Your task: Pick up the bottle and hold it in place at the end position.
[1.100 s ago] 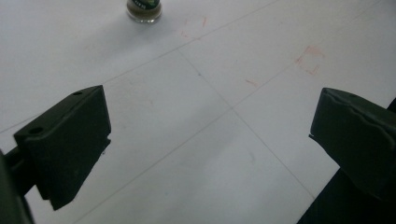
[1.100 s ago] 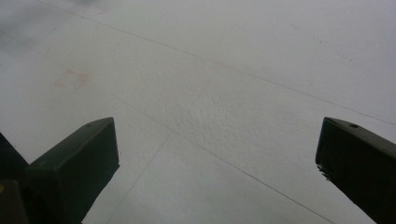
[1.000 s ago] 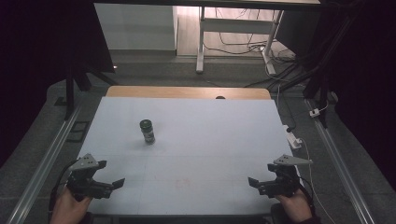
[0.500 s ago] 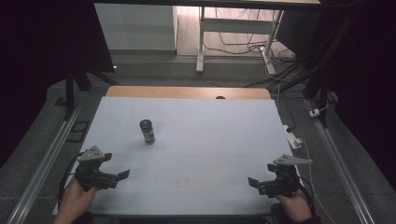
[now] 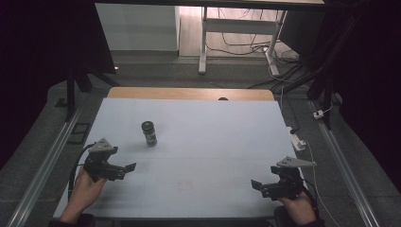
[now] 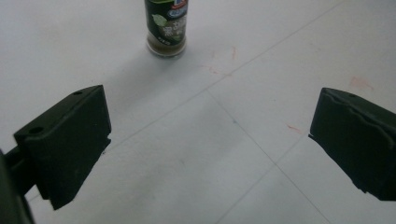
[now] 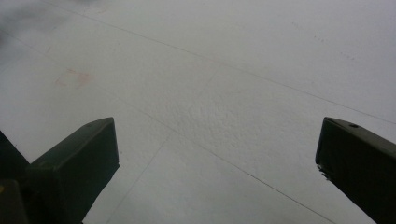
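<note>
**Spice jar upright on the tabletop, both grippers spread wide**

While no hand touches it, a small spice jar (image 5: 149,133) stands upright on the white tabletop (image 5: 203,142), left of the middle and somewhat toward the far side. It has a dark cap and a green label over a band of brownish contents; in the left gripper view the jar (image 6: 166,28) stands at the top edge, straight ahead between the two black fingers and well beyond them.

Nearest to the jar is the left gripper (image 5: 124,169), on the near-left side of it and apart from it, held in the person's left hand (image 5: 86,187). Its fingers (image 6: 70,140) are spread wide with nothing but bare tabletop between them, and it points to the right and slightly toward the jar.

Far from the jar, at the near-right part of the tabletop, the right gripper (image 5: 259,186) is held in the right hand (image 5: 295,204). Its fingers (image 7: 74,168) are also wide apart and empty, pointing left across the white surface, which shows thin seam lines and a few faint reddish marks.

Beyond the jar, a strip of bare wood (image 5: 189,93) runs along the far edge of the tabletop.
</note>
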`<action>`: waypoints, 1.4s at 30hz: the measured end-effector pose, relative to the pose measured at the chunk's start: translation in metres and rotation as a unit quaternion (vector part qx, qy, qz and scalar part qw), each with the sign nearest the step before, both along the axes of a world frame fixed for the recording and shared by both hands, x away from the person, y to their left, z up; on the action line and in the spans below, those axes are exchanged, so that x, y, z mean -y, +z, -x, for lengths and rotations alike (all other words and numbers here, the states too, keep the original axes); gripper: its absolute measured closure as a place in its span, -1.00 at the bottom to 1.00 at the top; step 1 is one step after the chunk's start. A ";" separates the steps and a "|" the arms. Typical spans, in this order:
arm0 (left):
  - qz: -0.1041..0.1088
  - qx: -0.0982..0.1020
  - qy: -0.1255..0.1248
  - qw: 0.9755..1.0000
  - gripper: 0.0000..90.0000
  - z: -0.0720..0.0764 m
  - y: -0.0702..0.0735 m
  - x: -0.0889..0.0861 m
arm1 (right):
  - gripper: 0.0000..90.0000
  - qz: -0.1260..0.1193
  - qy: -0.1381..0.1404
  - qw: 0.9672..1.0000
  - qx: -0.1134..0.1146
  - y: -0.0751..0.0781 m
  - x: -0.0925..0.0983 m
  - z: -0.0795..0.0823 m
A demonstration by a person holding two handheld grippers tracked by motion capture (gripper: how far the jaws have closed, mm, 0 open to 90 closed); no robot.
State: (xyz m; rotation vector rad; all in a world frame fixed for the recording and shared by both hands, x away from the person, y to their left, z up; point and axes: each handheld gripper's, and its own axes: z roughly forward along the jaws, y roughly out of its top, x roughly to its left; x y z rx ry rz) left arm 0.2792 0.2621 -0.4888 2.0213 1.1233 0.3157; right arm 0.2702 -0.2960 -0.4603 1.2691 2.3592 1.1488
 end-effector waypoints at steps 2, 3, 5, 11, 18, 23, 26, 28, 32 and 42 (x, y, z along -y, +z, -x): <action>0.004 0.000 0.002 1.000 -1.00 -0.005 0.000 0.000 | -1.00 0.000 0.000 1.000 0.000 0.000 0.000 0.000; 0.006 -0.001 0.002 1.000 -1.00 -0.008 0.000 0.000 | -1.00 0.000 0.000 1.000 0.000 0.000 0.000 0.000; 0.005 0.001 0.004 1.000 -1.00 -0.013 0.000 0.000 | -1.00 0.001 0.000 1.000 0.000 0.000 0.000 0.000; -0.002 0.003 0.008 1.000 -1.00 -0.026 0.000 0.001 | -1.00 0.002 0.000 1.000 -0.001 0.000 0.000 0.000; -0.012 0.006 0.015 1.000 -1.00 -0.043 -0.002 0.004 | -1.00 0.003 0.001 1.000 -0.001 0.000 0.000 0.000; -0.011 0.007 0.011 1.000 -1.00 -0.054 -0.004 0.007 | -1.00 0.003 0.002 1.000 -0.001 0.000 -0.001 0.000; -0.011 0.010 0.007 1.000 -1.00 -0.059 -0.004 0.008 | -1.00 0.005 0.002 1.000 0.000 0.000 -0.001 0.000; -0.006 0.012 0.004 1.000 -1.00 -0.064 -0.004 0.009 | -1.00 0.005 0.003 1.000 -0.001 0.000 -0.001 0.000; -0.004 0.012 -0.002 1.000 -1.00 -0.073 -0.007 0.011 | -1.00 0.004 0.003 1.000 -0.001 0.000 -0.001 0.000; -0.023 0.016 -0.034 0.999 -1.00 -0.095 -0.018 0.021 | -1.00 0.007 0.004 1.000 -0.001 0.000 -0.001 0.000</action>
